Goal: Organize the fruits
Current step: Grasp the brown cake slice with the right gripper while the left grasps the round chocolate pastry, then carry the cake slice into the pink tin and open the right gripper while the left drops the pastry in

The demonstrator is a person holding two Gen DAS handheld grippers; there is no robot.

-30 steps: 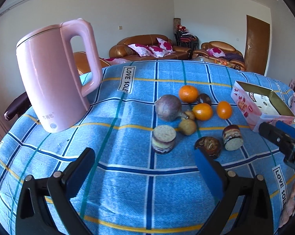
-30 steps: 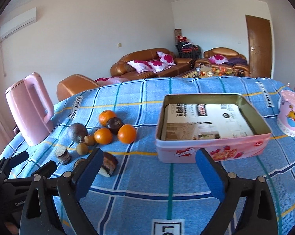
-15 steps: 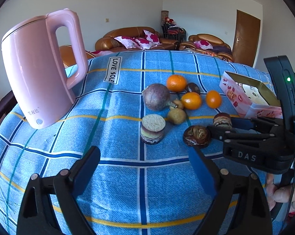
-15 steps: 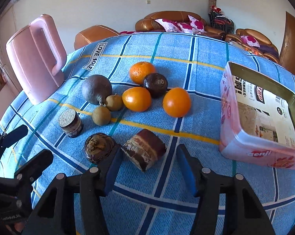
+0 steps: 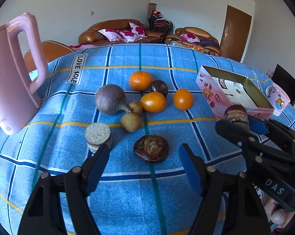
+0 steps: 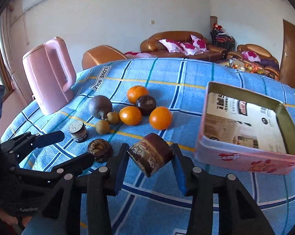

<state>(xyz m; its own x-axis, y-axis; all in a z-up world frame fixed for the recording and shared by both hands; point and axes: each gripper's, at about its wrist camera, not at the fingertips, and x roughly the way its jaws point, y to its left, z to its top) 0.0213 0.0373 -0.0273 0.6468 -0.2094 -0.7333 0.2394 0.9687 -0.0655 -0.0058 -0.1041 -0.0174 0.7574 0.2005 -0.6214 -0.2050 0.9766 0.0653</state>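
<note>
The task looks barely begun: the pink tin [image 6: 245, 156] shows only its printed liner, while three oranges [image 5: 140, 80], a big purple fruit [image 5: 110, 102], a dark round fruit [image 5: 158, 87] and two small brown fruits [image 5: 130, 122] lie clustered on the blue cloth [image 5: 128, 192]. The right gripper [image 6: 150, 156] has just been closing and now clamps a layered brown cake piece [image 6: 150, 153], which seems lifted just beside the tin. The left gripper [image 5: 144, 163], jaws just narrowing yet about half-wide and empty, frames a round brown pastry [image 5: 151, 149] without touching it, with a cylindrical cake [image 5: 97, 136] by its left finger; every fruit remains to be sorted.
</note>
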